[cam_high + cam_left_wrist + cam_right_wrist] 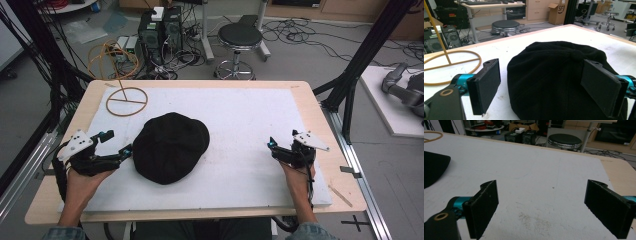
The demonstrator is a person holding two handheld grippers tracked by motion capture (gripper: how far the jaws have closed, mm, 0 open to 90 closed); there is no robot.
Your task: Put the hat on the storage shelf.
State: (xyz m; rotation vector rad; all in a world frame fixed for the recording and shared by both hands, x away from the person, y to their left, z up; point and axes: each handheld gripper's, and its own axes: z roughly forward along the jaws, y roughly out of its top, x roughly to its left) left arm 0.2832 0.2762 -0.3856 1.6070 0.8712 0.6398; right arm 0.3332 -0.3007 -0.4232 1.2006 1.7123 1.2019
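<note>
Left tool point(119, 144) sits low at the near left of the desk point(300, 90), its two black jaws spread wide with nothing pressed between the pads. One jaw reaches the left edge of the black cap point(170, 146); the other stands farther back, clear of the fabric. In the left gripper view the left tool point(541, 85) looks straight at the black cap point(556, 75), whose rounded crown rises in the gap between the jaws; the right-hand jaw overlaps the cap's side, while the left-hand jaw stands beside it over the bare white mat point(524, 45). Whether any pad truly touches the cloth I cannot tell.

The cap lies left of centre on the white mat point(250, 115), crown up. Behind it, toward the far left corner, rests a tan ring stand point(126, 101), apart from the cap.

Right tool point(284, 146) hovers well to the right, far from the cap, jaws likewise wide and empty. In the right gripper view the right tool point(541, 207) faces bare mat, with the cap's edge point(434, 168) at the far left.
</note>
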